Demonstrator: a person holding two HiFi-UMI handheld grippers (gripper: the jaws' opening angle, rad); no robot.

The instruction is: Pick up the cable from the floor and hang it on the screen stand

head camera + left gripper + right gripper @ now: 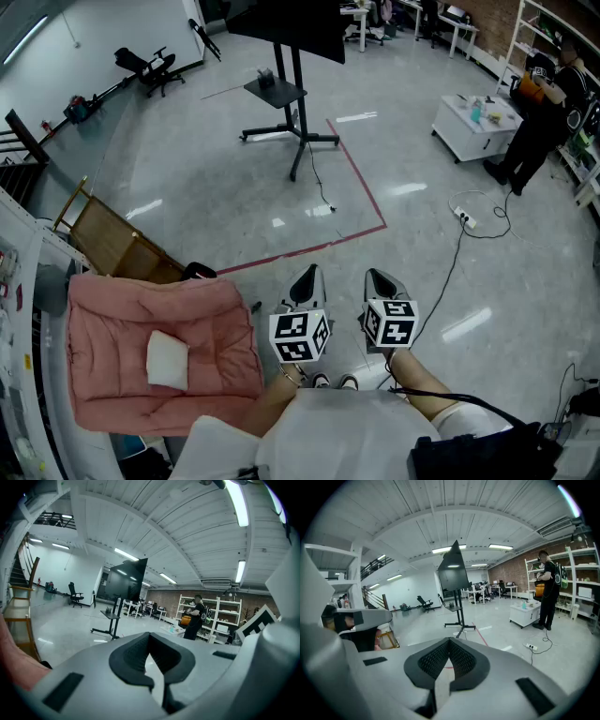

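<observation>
**A:** Left gripper [307, 279] and right gripper [380, 279]: how are they held?

**B:** Side by side, low in front of the person's body. Both point forward and slightly down at the floor [187, 178]. Each has its jaws pressed together, pinching nothing. Each gripper's own view shows the dark pads meeting.

**A:** Any writing to read?

**B:** The only print visible is the black-and-white square markers on each gripper's cube [300, 336].

**A:** Where is the cable?

**B:** The cable [319, 183] lies on the floor. It is a thin dark line trailing from the base of the stand [298, 112] and ending beside a red tape line [361, 187], well ahead of both grippers. The stand carries a dark screen [286, 23]. A second cord [450, 272] with a white power strip [465, 218] lies to the right, near a person in black [544, 112].
</observation>
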